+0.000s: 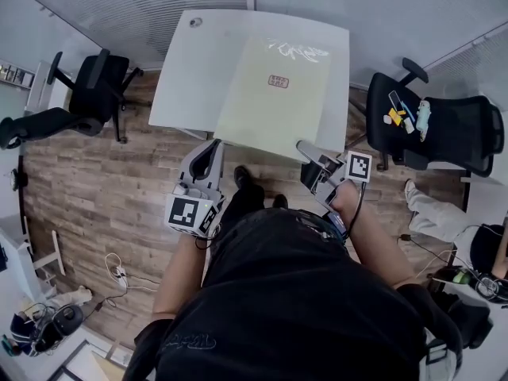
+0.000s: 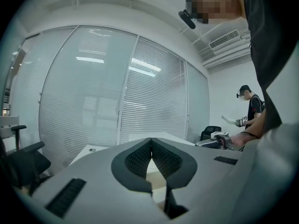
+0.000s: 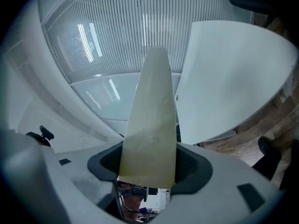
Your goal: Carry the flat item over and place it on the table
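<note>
The pale flat board (image 1: 262,109) already hangs over the white table (image 1: 186,78) at 12 o'clock, but the right gripper (image 3: 148,169) grasps its near edge, the left gripper (image 2: 151,146) is clenched and apparently empty, and release remains.

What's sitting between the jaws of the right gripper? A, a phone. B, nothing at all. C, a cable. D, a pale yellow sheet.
D: the right gripper view shows the pale yellow sheet filling the gap between the jaws of the right gripper.
</note>
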`<state>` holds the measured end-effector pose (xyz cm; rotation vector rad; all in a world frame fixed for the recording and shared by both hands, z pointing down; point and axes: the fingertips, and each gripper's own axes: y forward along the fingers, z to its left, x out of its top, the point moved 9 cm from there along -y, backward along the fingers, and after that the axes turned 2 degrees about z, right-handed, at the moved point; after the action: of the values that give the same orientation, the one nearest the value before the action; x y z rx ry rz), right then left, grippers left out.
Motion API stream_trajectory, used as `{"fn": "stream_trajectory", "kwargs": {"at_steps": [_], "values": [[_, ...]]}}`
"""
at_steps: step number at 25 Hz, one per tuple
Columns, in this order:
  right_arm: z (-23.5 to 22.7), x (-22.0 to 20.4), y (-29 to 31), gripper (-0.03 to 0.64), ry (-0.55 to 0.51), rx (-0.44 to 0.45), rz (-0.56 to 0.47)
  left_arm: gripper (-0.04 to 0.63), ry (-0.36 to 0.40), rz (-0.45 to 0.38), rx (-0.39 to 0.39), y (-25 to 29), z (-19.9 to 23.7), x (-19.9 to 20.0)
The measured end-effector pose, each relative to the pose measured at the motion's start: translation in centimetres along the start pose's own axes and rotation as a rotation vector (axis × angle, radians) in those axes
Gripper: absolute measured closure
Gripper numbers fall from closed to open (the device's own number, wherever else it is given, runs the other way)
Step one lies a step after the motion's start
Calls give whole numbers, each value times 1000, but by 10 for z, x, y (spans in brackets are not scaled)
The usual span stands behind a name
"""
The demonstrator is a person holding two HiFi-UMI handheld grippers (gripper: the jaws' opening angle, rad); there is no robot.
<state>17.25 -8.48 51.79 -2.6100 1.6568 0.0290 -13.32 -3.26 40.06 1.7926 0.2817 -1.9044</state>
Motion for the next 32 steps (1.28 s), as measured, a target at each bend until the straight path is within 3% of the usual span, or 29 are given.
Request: {"fn": "stream_trajectory", "kwargs": {"at_steps": [16, 26, 32], "values": [[-8, 55, 107, 321, -39, -43, -77, 581, 4, 17, -137, 38, 136, 26], [0, 65, 130, 321, -63, -33, -74, 581, 51, 11, -169, 36, 154, 38], [-7, 72, 139, 321, -49, -26, -59, 581, 73, -6, -120, 36, 160, 45]]}}
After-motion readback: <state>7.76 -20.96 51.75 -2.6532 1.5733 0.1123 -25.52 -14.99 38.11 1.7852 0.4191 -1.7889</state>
